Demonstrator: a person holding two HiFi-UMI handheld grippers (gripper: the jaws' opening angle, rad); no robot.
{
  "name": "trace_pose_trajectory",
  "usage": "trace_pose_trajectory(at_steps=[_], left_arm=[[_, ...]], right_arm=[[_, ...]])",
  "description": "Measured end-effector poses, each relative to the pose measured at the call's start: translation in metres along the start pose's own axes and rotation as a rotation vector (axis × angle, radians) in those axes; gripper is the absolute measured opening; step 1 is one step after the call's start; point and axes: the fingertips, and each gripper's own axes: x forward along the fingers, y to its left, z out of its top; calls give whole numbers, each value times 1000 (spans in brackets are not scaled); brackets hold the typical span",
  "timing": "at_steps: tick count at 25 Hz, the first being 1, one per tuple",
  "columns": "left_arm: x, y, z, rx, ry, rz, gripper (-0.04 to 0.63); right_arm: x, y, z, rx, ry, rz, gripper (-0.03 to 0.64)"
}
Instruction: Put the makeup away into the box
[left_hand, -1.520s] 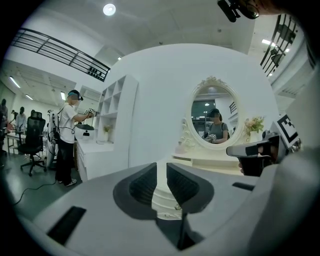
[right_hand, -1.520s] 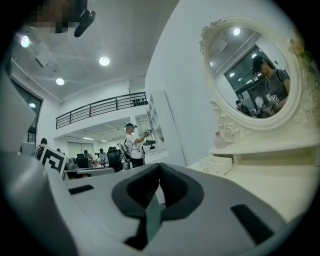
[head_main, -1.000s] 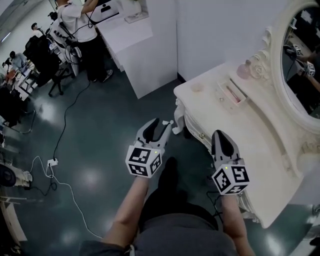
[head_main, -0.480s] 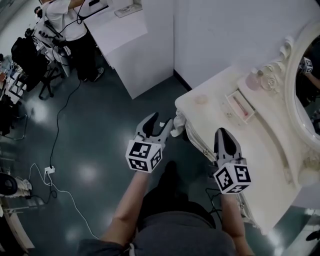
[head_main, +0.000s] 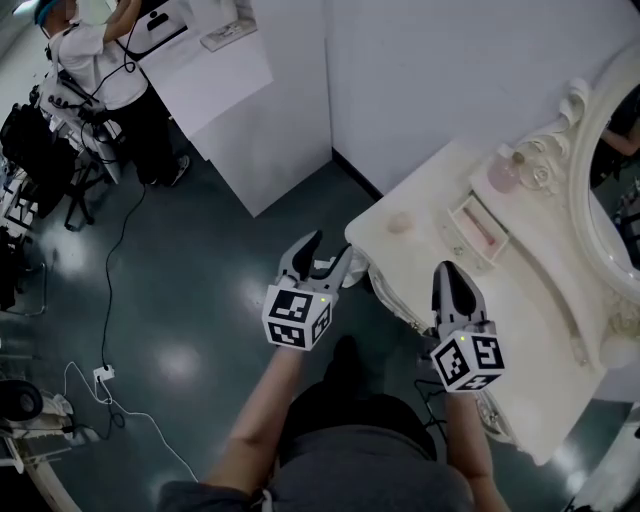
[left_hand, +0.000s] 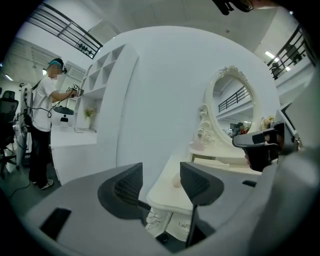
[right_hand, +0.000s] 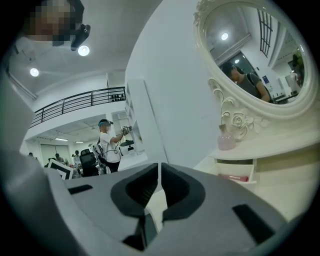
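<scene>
A white dressing table stands at the right. On it sits a small open white box with a pink stick inside, also visible in the right gripper view. A round pale-pink makeup piece lies near the table's left corner, and through the left gripper's jaws it shows as a small lump. My left gripper hovers off that corner, its jaws opening with nothing between them. My right gripper is over the table's front edge, shut and empty.
A pink bottle stands behind the box by the ornate oval mirror. A white partition wall runs behind the table. A person works at a white desk far left. Cables trail across the dark floor.
Both grippers have moved forward toward the dressing table's corner. The left gripper's jaws have spread wider. The right gripper's jaws have stayed together.
</scene>
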Motion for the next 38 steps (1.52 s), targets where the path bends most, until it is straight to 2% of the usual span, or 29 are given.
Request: trace_pose_trajectory(at_steps=[17, 28, 38], left_arm=[[72, -36, 3, 99, 74, -203, 230], [116, -62, -26, 180, 192, -277, 230], [149, -70, -63, 246, 313, -306, 230]], right_arm=[[-6, -37, 31, 15, -81, -171, 25], [-20, -76, 40, 43, -118, -253, 25], [-26, -103, 46, 67, -131, -300, 25]])
